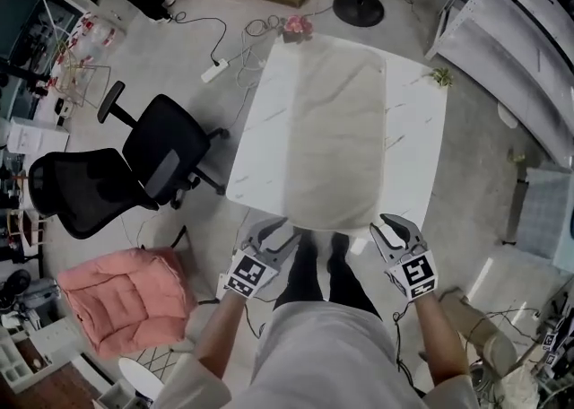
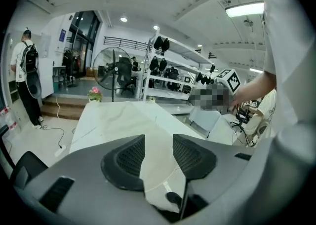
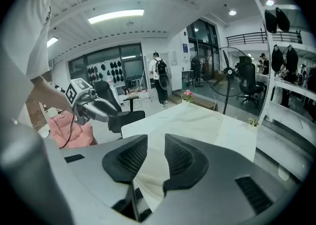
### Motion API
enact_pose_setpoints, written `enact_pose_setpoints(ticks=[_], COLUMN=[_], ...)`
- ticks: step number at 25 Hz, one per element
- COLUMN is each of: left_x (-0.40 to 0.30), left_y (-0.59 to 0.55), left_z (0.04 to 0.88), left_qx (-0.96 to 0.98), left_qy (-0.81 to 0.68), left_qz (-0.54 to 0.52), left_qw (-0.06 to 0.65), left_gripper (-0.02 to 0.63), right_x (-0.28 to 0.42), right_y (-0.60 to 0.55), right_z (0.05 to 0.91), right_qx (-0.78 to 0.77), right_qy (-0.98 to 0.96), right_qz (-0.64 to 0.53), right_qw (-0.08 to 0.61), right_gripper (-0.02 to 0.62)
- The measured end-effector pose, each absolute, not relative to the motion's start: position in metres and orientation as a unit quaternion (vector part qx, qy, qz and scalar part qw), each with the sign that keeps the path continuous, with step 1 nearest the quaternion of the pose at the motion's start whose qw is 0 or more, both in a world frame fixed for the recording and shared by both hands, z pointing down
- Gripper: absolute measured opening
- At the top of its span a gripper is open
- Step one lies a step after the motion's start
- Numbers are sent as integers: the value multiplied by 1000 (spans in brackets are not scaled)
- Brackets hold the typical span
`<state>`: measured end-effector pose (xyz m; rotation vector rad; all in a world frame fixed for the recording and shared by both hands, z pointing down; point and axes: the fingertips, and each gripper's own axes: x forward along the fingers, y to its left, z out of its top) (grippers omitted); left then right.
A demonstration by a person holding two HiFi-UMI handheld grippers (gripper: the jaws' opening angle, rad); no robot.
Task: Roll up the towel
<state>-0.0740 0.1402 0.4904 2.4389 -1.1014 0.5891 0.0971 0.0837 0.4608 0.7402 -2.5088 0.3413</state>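
Towel (image 1: 336, 129) lies flat on the table (image 1: 417, 129), long side running away from the person; left claw (image 1: 273, 235) and right claw (image 1: 392, 226) at its near corners; both part-open, gripping nothing.

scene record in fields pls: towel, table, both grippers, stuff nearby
towel: cream rectangular cloth towel, flat, unrolled
table: white rectangular table under it
left gripper: jaws apart, at towel's near left corner, empty
right gripper: jaws apart, at near right corner, empty
nearby: black office chair, pink cushion
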Motion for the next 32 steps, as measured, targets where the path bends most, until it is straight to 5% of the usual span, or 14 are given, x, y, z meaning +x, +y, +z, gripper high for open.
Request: enact_pose_setpoints(ticks=[13,22,32], left_x=[-63,-72,-79], left_y=[153,171,170], left_z=[630,708,727], left_qx=[877,856,836], left_qy=[-262,-189,-177], left_qz=[357,468,520], left_qw=[188,113,27], left_gripper=[199,201,103], right_x=[100,113,130], right_y=[116,131,138], right_z=[603,678,721], right_qx=[174,108,66], right_qy=[-893,-870,-851], right_qz=[166,132,63], right_qw=[380,463,517], right_gripper=[123,137,98])
